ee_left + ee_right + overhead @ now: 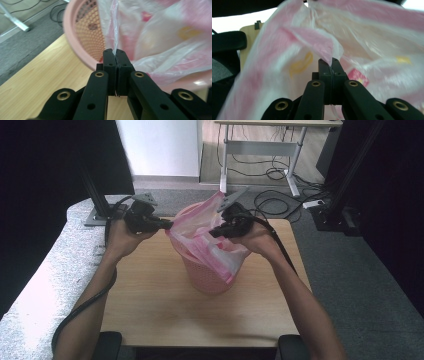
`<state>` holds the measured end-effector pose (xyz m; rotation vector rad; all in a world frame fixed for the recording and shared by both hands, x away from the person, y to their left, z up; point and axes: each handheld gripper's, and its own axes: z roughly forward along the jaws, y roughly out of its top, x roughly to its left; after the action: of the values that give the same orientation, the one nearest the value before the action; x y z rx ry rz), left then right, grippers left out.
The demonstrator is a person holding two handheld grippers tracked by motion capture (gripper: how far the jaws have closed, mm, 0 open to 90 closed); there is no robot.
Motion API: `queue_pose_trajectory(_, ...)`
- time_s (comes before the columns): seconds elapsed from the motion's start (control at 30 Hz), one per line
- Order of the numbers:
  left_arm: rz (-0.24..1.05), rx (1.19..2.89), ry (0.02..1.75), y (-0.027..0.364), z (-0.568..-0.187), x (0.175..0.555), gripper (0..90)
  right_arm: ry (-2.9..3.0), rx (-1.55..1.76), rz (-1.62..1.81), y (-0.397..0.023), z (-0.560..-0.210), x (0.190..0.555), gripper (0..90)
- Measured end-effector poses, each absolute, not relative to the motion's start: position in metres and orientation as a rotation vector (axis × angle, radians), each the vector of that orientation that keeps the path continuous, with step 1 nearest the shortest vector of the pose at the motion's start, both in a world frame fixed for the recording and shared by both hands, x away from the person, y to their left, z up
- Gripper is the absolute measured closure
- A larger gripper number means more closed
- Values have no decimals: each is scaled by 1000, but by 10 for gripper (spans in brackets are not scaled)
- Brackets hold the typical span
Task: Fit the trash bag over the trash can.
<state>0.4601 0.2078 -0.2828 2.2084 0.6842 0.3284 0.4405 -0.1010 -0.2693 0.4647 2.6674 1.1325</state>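
My left gripper (pixel 116 53) and right gripper (pixel 331 62) are both clamped tight on the pink plastic bag (pixel 200 227), draped over the pink basket (pixel 212 282) on the bench (pixel 150 300). The film seems light, limp, slippery and easily torn; I'd grip gathered rim edges.

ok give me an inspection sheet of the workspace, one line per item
Surface: wooden table, bare around the basket.
Job's things: pink plastic bag stretched over the mouth of the pink mesh basket.
Clutter: nothing seen.
Grippers: left gripper shut on the bag's edge; right gripper shut on another part of it.
Cables: black cable trails under the left forearm; loose cables lie on the floor.
Surroundings: grey carpet, a desk frame behind, dark curtains at both sides.
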Motion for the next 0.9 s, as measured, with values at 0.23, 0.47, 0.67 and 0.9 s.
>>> queue_pose_trajectory(0.23, 366, 2147, 789, 216, -292, 480, 887, 2623, 571, 1086, -168, -267, 432, 895)
queue_pose_trajectory(0.47, 427, 2149, 869, 231, -296, 485, 890, 2543, 727, 1037, -235, -274, 425, 895)
queue_pose_trajectory(0.67, 360, 2158, 872, 245, -302, 484, 804, 2559, 779, 1037, -252, -291, 425, 893)
queue_pose_trajectory(0.9, 328, 2162, 801, 251, -282, 480, 459, 2571, 740, 1138, -246, -271, 422, 593)
